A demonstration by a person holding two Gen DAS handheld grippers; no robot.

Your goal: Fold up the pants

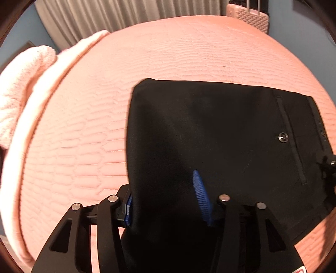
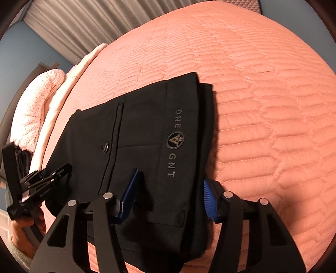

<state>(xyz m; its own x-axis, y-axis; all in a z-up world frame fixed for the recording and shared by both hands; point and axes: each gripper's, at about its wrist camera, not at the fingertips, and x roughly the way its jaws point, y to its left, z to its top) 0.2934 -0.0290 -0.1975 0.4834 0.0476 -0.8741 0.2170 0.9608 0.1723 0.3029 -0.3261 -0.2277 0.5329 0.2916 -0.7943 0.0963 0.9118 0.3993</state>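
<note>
Black pants (image 1: 220,130), folded into a thick rectangle, lie on the pink quilted bed (image 1: 168,46). My left gripper (image 1: 164,199) straddles their near left edge. Its left blue pad (image 1: 127,212) sits just outside the cloth and its right pad (image 1: 201,197) rests on top; dark cloth bulges up between them, and I see no clamping. In the right wrist view the pants (image 2: 136,126) show a back pocket, a button and grey waistband lettering. My right gripper (image 2: 168,196) straddles the waistband end with its jaws apart. The left gripper (image 2: 48,178), held by a hand, shows at that view's left.
A white folded blanket (image 1: 27,88) and a knitted pink-white throw (image 2: 35,109) lie along the bed's left side. Grey curtains (image 1: 126,12) hang behind the bed. A pink suitcase (image 1: 250,19) stands at the far right. Bare quilt stretches beyond and right of the pants.
</note>
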